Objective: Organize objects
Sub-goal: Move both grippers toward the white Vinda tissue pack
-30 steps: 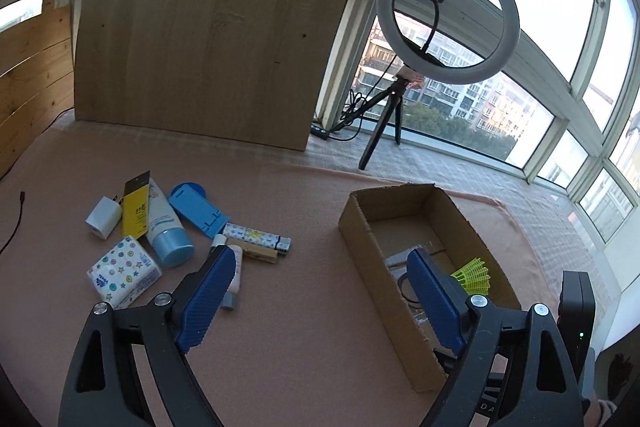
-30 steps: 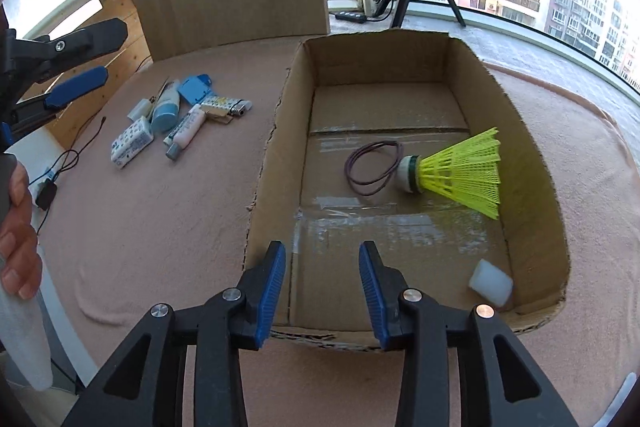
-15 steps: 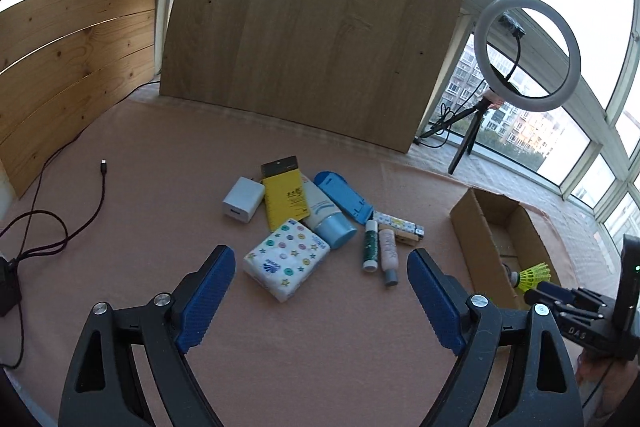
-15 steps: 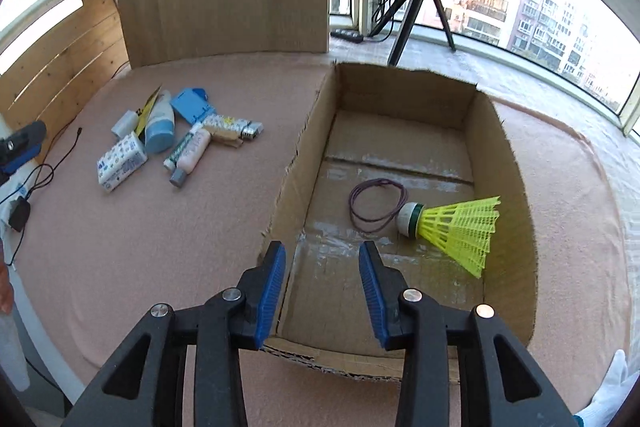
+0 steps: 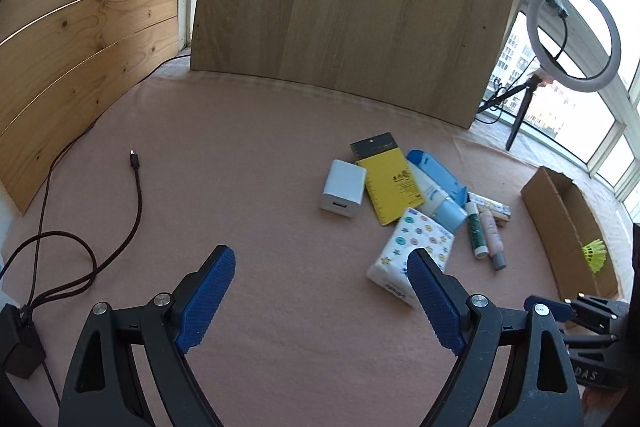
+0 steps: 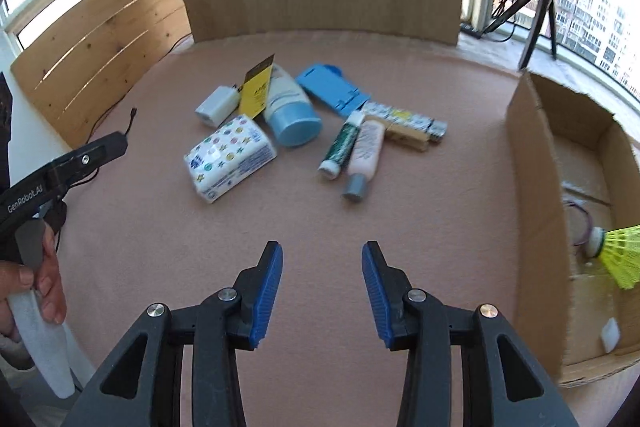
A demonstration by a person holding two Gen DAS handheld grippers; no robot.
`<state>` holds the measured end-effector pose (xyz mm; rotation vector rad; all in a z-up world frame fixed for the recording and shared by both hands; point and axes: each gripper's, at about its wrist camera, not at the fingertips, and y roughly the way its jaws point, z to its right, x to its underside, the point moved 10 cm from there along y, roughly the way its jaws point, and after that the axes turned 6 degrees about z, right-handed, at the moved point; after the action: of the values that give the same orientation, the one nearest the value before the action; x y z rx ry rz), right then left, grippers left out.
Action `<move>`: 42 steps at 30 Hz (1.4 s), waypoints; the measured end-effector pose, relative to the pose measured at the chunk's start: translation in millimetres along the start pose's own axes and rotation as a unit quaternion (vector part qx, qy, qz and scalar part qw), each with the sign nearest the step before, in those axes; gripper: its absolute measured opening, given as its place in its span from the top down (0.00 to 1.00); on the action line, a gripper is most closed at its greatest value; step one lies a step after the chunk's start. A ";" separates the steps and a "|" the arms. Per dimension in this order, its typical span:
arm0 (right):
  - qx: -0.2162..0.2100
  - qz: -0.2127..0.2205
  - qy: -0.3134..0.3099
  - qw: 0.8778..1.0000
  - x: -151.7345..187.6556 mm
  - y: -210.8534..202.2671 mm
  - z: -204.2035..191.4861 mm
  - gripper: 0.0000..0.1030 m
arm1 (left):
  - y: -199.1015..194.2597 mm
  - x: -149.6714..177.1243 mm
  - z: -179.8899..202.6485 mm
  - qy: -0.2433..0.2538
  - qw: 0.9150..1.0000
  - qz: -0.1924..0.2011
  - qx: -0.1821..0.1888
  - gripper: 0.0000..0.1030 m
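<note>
A pile lies on the pink mat: star-print tissue pack, white charger cube, yellow packet, blue-capped tube, blue holder, green tube and pink bottle. To the right, the cardboard box holds a yellow shuttlecock. My left gripper is open wide over bare mat, its right finger in front of the tissue pack's corner. My right gripper is open and holds nothing, short of the pink bottle and left of the box.
A dark cable runs over the mat's left side to a black adapter. A large wooden board leans at the back, with planks on the left. A ring light on a tripod stands by the windows. A rubber band lies in the box.
Both views have swung left, from the box to the pile. My right gripper has left the space above the box and is over the mat. My left gripper moved left and lower.
</note>
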<state>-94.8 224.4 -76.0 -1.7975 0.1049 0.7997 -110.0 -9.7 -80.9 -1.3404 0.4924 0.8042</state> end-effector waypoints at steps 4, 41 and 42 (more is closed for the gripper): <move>-0.004 -0.021 -0.003 1.000 7.5 18.9 -18.2 0.63 | 51.0 3.1 -17.9 0.010 0.999 -0.032 -0.033 0.13; -0.109 -0.062 -0.064 0.990 80.7 -23.1 -25.5 0.58 | 9.4 54.7 25.9 0.021 0.997 -0.072 0.004 0.15; -0.115 -0.061 -0.054 0.990 84.3 -22.7 -34.0 0.56 | 15.7 53.0 31.0 0.028 0.997 -0.073 0.014 0.14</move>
<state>-4.3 229.3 -99.7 -1.9519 -0.1748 0.8457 -91.5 33.0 -123.9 -1.3601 0.4435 0.6394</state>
